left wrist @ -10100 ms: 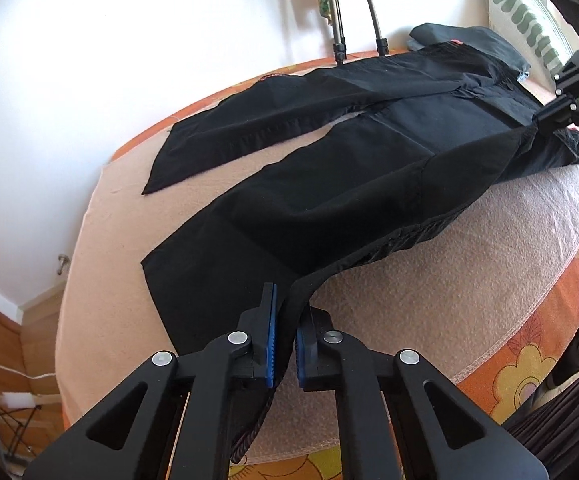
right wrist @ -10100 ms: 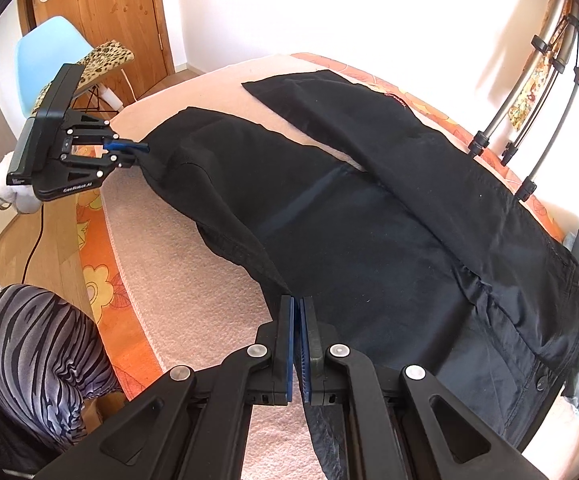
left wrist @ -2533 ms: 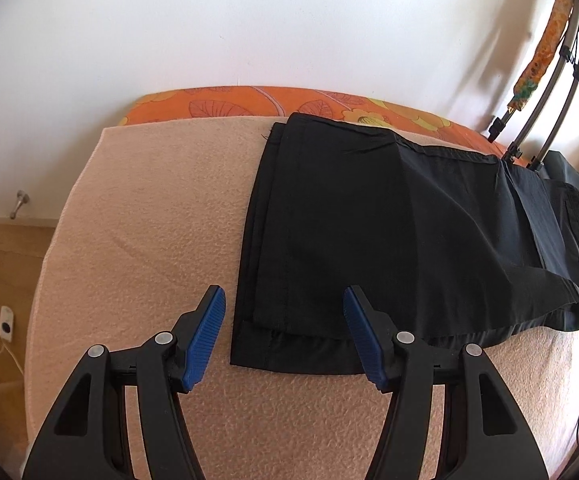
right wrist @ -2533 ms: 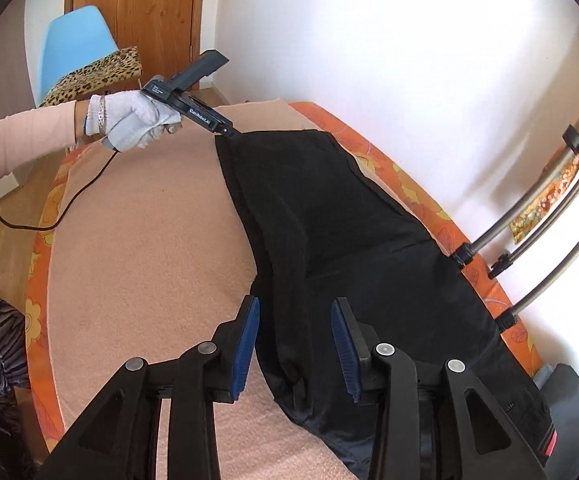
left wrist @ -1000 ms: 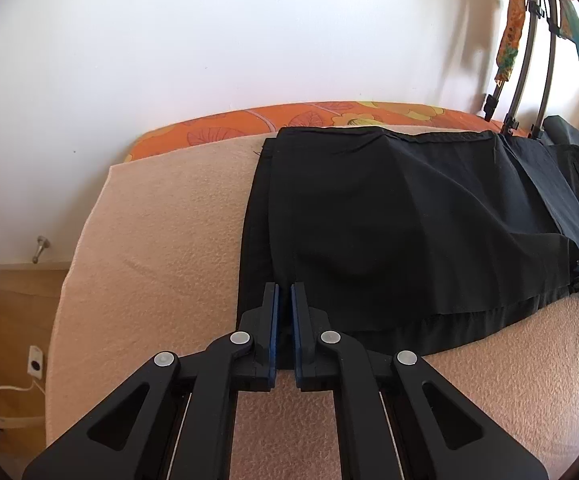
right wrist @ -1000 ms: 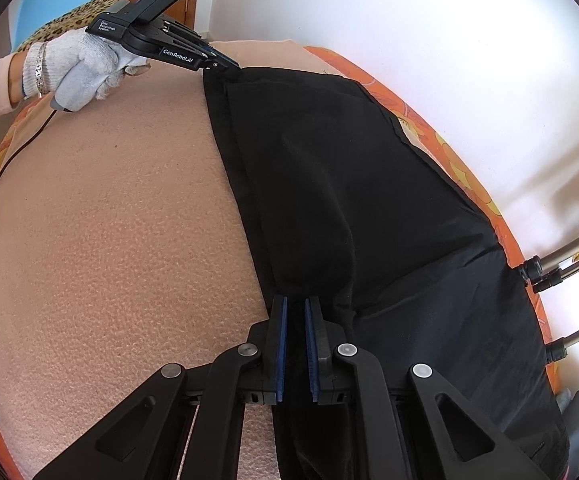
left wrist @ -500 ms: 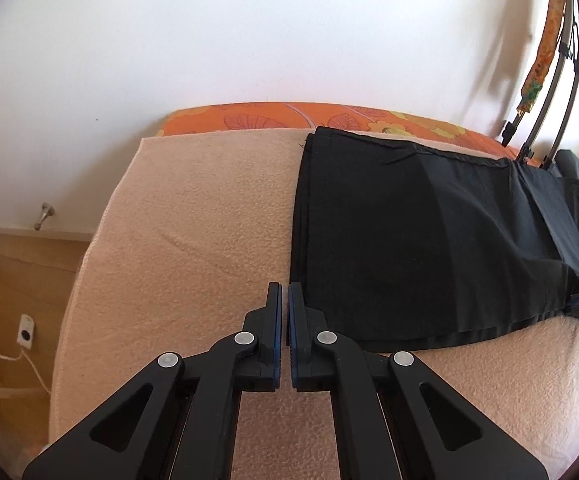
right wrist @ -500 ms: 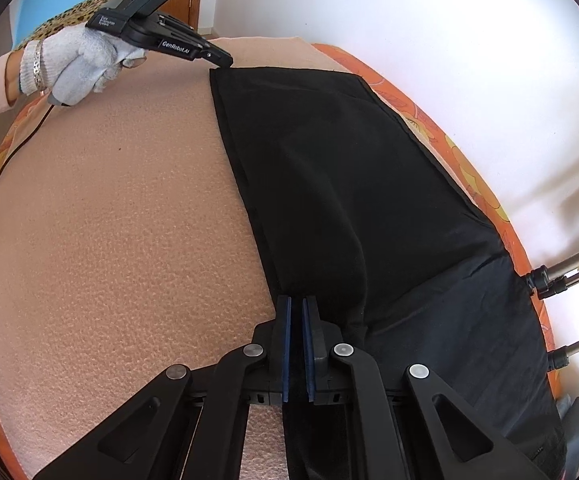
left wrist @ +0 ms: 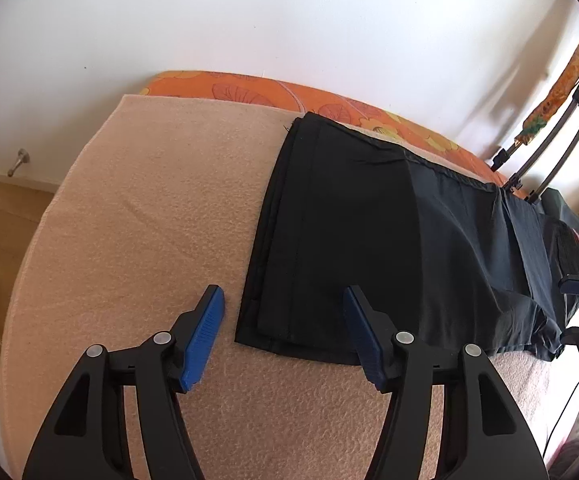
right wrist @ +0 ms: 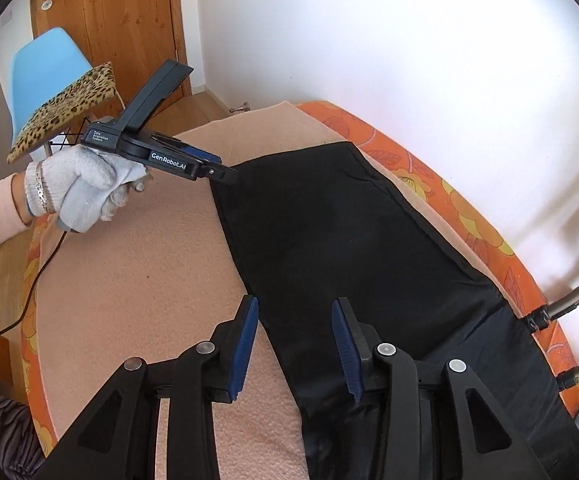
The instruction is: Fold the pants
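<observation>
Left gripper (left wrist: pixel 283 328) opening, pads clear of cloth, poised over the hem corner of the pants (left wrist: pixel 389 240). Right gripper (right wrist: pixel 295 344) opening too, gripping nothing, straddling the pants' near edge by the seat. Beyond, black pants flat on the pink blanket (left wrist: pixel 149 220), legs stacked, stretched along the far side. Farther off, orange sheet (left wrist: pixel 249 90) and white wall (left wrist: pixel 249 20).

Pants (left wrist: pixel 389 232) lie flat on blanket (left wrist: pixel 149 220) over bed, along wall side; chair (right wrist: pixel 49 80) beyond the bed's end.
</observation>
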### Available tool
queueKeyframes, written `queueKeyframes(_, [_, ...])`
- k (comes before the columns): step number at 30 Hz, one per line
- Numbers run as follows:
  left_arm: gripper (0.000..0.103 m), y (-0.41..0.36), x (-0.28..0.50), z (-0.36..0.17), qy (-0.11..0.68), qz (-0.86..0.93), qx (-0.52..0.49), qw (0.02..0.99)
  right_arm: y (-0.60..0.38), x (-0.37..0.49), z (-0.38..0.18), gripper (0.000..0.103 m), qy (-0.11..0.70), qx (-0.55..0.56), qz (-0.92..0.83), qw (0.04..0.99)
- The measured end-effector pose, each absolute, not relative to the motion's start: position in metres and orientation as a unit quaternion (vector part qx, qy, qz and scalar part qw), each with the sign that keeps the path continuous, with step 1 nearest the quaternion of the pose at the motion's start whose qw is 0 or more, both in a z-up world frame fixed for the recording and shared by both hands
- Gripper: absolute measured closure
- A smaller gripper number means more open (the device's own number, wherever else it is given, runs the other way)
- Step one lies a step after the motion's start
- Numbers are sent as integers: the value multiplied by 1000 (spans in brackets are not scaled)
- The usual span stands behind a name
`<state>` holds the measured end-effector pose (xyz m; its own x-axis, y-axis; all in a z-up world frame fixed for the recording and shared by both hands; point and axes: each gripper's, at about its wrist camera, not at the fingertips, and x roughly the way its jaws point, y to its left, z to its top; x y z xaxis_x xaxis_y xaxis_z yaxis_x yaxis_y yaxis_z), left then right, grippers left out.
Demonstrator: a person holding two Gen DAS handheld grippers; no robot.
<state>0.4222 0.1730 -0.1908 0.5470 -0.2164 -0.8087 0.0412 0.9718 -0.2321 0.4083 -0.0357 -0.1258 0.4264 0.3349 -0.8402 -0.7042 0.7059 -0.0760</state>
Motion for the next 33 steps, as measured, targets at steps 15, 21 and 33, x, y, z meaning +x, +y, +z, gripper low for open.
queueKeyframes(15, [96, 173, 406, -188, 406, -85, -101, 904, 12, 512, -146, 38, 504, -35, 302, 808])
queueKeyframes(21, [97, 172, 405, -185, 394, -107, -113, 906, 52, 574, -160, 38, 551, 56, 286, 782])
queueKeyframes(33, [98, 169, 399, -179, 382, -121, -100, 911, 124, 613, -217, 46, 599, 7, 211, 773])
